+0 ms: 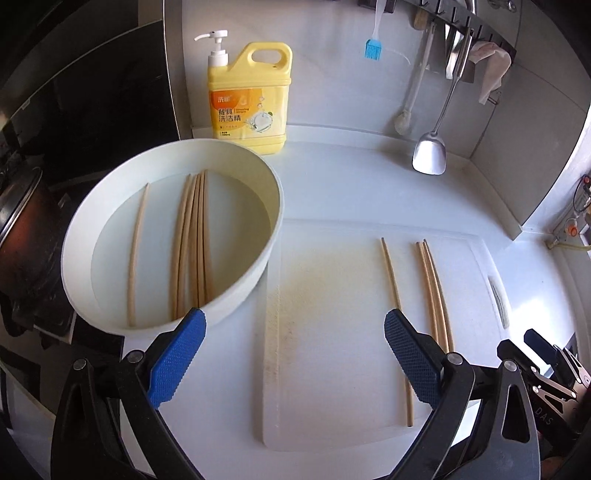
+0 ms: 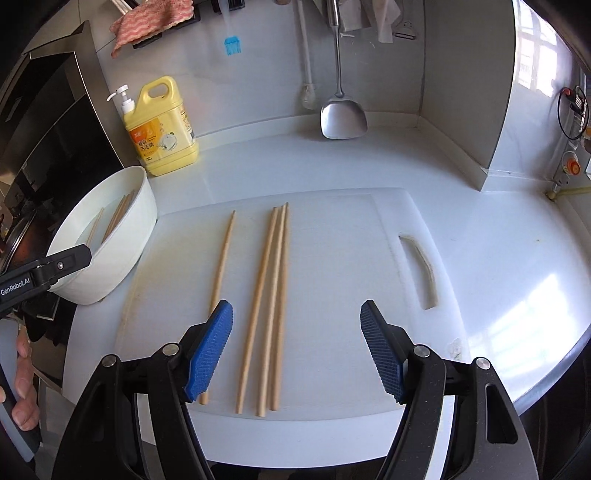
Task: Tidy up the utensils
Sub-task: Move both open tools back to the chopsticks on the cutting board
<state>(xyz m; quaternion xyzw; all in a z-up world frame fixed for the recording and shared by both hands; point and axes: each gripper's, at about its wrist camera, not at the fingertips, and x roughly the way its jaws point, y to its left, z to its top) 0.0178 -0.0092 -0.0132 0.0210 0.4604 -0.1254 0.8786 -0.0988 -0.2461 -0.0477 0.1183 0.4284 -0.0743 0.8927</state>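
Observation:
A white basin point(image 1: 258, 162) of water holds several wooden chopsticks point(image 1: 192, 240), one lying apart at the left. My left gripper point(image 1: 295, 325) is open and empty, hovering over the near rim of the basin and the white cutting board point(image 1: 325, 280). On the board point(image 2: 332, 240) lie a lone chopstick point(image 2: 221, 273) and, to its right, a bundle of three point(image 2: 271, 295). My right gripper point(image 2: 295, 310) is open above the near ends of those three, touching nothing. The left gripper point(image 2: 48, 269) also shows beside the basin point(image 2: 122, 236).
A yellow dish-soap bottle point(image 1: 247, 99) stands behind the basin. A steel spatula point(image 1: 430, 155), a blue brush point(image 1: 373, 48) and a cloth point(image 2: 151, 22) hang on the back wall. A dark stove and pot point(image 1: 22, 229) lie left. A person's hand point(image 2: 22, 387) shows at lower left.

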